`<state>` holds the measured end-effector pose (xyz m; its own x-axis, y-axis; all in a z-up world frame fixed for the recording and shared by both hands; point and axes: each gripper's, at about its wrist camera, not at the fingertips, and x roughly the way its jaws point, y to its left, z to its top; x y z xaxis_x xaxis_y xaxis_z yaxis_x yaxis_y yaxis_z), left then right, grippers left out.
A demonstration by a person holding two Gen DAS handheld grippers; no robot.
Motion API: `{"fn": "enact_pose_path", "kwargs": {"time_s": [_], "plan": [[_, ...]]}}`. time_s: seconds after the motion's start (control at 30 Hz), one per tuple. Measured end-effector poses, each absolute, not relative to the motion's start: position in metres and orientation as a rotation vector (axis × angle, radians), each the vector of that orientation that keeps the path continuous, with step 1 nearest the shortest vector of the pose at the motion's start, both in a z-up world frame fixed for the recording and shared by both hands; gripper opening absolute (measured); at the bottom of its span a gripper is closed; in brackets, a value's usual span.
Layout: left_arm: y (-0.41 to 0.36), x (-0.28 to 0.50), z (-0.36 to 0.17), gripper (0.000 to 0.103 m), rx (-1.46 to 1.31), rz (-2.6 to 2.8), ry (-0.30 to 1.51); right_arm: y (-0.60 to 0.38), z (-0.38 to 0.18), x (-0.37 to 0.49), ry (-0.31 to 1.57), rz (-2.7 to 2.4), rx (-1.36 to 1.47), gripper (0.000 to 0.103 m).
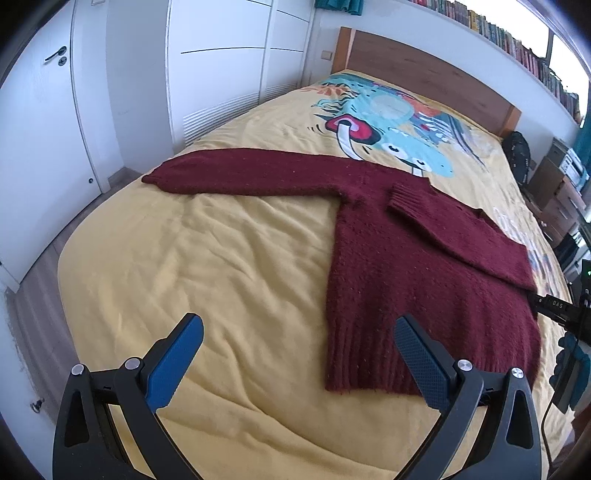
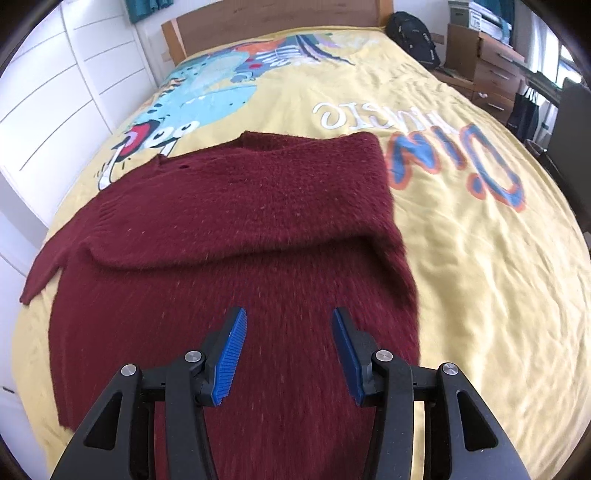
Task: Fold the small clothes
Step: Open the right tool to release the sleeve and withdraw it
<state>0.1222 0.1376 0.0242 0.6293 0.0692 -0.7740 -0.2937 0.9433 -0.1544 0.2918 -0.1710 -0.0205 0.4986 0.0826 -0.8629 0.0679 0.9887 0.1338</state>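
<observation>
A dark red knitted sweater (image 1: 424,266) lies flat on the yellow bedspread (image 1: 207,266). One sleeve (image 1: 251,173) stretches out to the left. The other sleeve (image 1: 461,229) is folded across the body. My left gripper (image 1: 295,332) is open and empty, above the bedspread just left of the sweater's ribbed hem. My right gripper (image 2: 288,325) is open and empty, hovering over the sweater's body (image 2: 236,229), below the folded sleeve (image 2: 295,199). A black part of the right tool (image 1: 561,310) shows at the right edge of the left wrist view.
The bedspread has a dinosaur print (image 1: 391,125) and lettering (image 2: 454,155). A wooden headboard (image 1: 424,74) is at the far end. White wardrobe doors (image 1: 221,66) stand left of the bed. A black backpack (image 2: 413,33) and wooden drawers (image 2: 491,66) stand to the right.
</observation>
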Motion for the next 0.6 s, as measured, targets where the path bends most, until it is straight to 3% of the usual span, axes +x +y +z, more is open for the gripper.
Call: {"fn": "enact_pose_path", "kwargs": {"time_s": [0.6], "plan": [[0.152, 0.103, 0.031, 0.102, -0.271, 0.14, 0.852, -0.173, 0.001, 0.169, 1.019, -0.044, 0.215, 0.05]]}}
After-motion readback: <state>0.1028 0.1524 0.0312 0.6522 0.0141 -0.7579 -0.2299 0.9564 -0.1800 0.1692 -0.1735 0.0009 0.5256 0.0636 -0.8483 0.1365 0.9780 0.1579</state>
